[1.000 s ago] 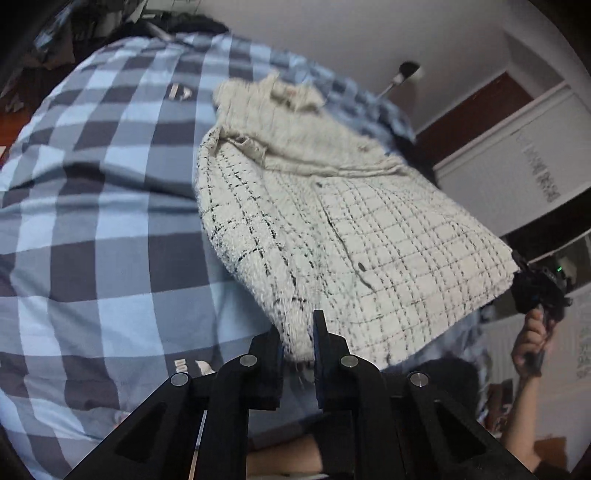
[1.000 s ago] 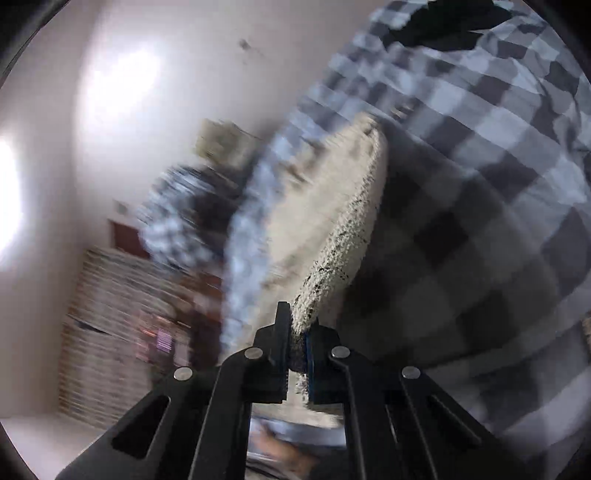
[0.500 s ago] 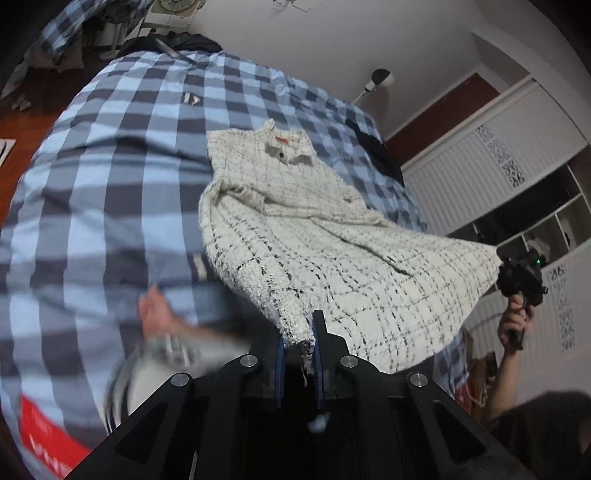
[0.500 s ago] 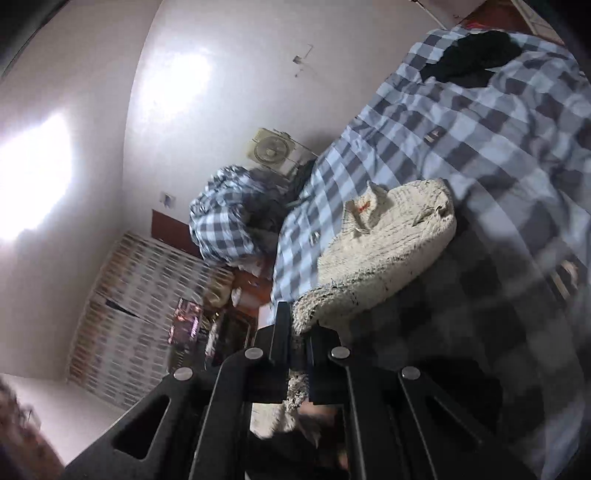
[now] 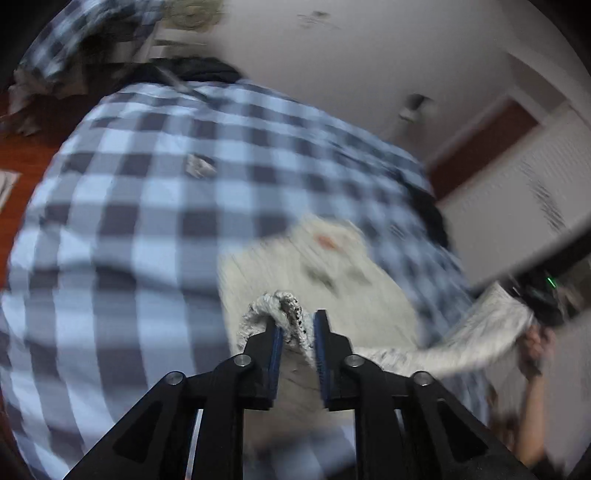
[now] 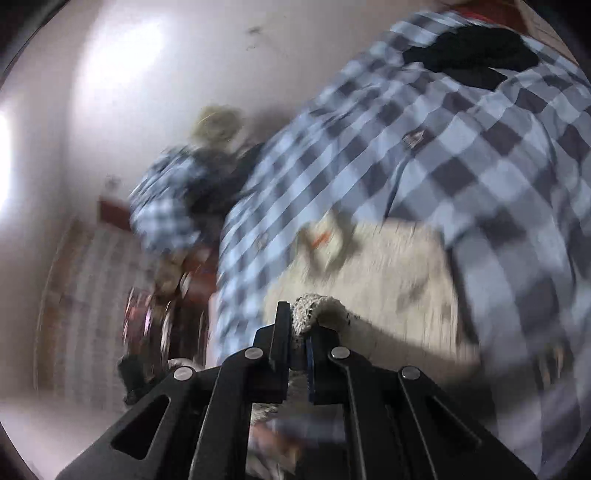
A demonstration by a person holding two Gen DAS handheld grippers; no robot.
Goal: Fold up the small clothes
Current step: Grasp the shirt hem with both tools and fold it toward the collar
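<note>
A cream tweed dress [image 5: 332,280] with thin black checks lies on the blue plaid bed cover [image 5: 147,221], its collar and red label facing up. My left gripper [image 5: 298,325] has a bunched piece of the hem between its jaws, which are opening; the cloth sits loosely in the gap. A hand holds my right gripper [image 5: 543,302] at the right edge, with a stretch of hem running to it. In the right wrist view the right gripper [image 6: 297,325] is shut on a roll of hem, just short of the dress [image 6: 388,280] body. Both views are blurred.
A black garment [image 6: 476,55] lies at the far end of the bed cover [image 6: 480,166]. A heap of plaid cloth [image 5: 74,37] and a fan [image 5: 192,14] stand by the wall. White wardrobe doors [image 5: 517,192] are on the right, wooden floor [image 5: 22,155] on the left.
Both grippers have carried the hem up and over toward the collar, so the skirt no longer hangs spread out. The left jaws, tight on the hem before, have parted.
</note>
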